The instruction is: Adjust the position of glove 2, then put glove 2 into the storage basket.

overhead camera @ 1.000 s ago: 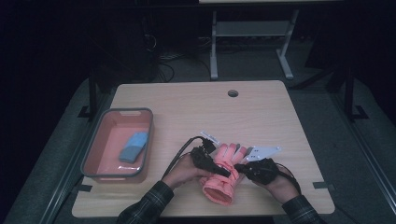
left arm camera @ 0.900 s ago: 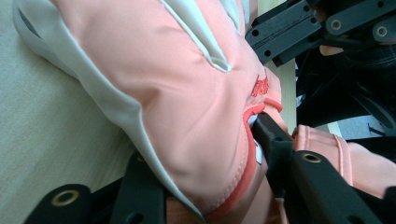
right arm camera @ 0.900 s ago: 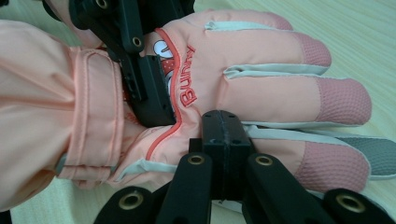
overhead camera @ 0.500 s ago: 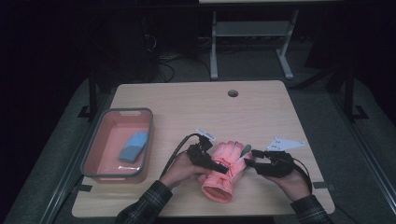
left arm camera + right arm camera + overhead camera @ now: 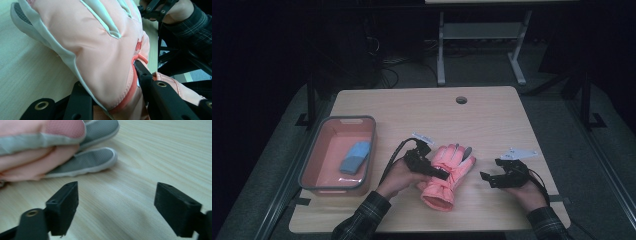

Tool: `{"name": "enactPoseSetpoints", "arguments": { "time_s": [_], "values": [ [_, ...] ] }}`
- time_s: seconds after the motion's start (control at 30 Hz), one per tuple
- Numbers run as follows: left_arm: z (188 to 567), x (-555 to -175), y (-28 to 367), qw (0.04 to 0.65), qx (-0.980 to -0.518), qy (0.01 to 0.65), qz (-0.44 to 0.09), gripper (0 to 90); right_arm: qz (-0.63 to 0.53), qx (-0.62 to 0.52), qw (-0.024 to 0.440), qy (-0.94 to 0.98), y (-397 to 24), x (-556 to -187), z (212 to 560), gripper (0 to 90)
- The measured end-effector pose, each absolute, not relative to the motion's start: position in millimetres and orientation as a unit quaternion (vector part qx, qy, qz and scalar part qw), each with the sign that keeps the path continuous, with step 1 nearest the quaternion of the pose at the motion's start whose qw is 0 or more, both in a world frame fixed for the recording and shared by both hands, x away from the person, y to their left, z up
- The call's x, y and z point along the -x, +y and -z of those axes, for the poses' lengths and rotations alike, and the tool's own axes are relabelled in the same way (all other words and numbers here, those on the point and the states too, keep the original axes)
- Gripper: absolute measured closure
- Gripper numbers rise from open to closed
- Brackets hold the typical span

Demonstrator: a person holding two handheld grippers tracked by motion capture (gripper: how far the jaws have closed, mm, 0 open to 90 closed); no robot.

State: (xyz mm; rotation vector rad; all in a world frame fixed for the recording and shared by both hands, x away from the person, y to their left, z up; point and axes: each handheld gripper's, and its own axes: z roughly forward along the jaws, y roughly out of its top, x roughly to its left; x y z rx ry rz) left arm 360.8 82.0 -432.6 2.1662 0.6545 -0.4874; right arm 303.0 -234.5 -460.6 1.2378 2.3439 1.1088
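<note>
Bin: pink, grey rim, blue sponge inside.
Glove logo: red, unreadable.
L gripper: clamped on glove.
R gripper: jaws just opened wide, nothing between.

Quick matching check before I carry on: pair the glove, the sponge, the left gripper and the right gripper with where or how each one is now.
1 pink glove
2 blue sponge
3 left gripper
4 right gripper

A inside the pink tub
B jaws open over bare table
C lying on the table between the two hands
D clamped on the glove's cuff end

Pairs: 1-C, 2-A, 3-D, 4-B
</note>
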Motion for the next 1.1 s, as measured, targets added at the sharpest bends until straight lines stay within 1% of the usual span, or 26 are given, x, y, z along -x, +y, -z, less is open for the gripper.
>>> {"name": "enactPoseSetpoints", "arguments": {
  "time_s": [0.07, 0.13, 0.57, 0.7, 1.1],
  "values": [
    [430.9, -360.7, 82.8, 0.403, -0.856, 0.259, 0.191, 66.1, -0.381, -0.426, 0.133, 0.810, -235.4, -304.3, 463.6, 15.2],
    [427.6, -361.0, 84.7, 0.407, -0.856, 0.259, 0.186, 66.1, -0.374, -0.429, 0.135, 0.811, -235.7, -305.5, 467.0, 14.3],
    [403.9, -362.9, 103.8, 0.423, -0.850, 0.273, 0.154, 65.8, -0.356, -0.427, 0.147, 0.818, -233.0, -308.9, 479.9, 10.4],
    [397.1, -362.5, 109.3, 0.427, -0.848, 0.280, 0.144, 65.6, -0.355, -0.421, 0.158, 0.819, -230.6, -308.3, 481.8, 9.8],
    [379.1, -363.1, 126.1, 0.437, -0.842, 0.293, 0.117, 65.1, -0.357, -0.418, 0.158, 0.820, -230.6, -309.0, 482.3, 9.6]
  ]
}}
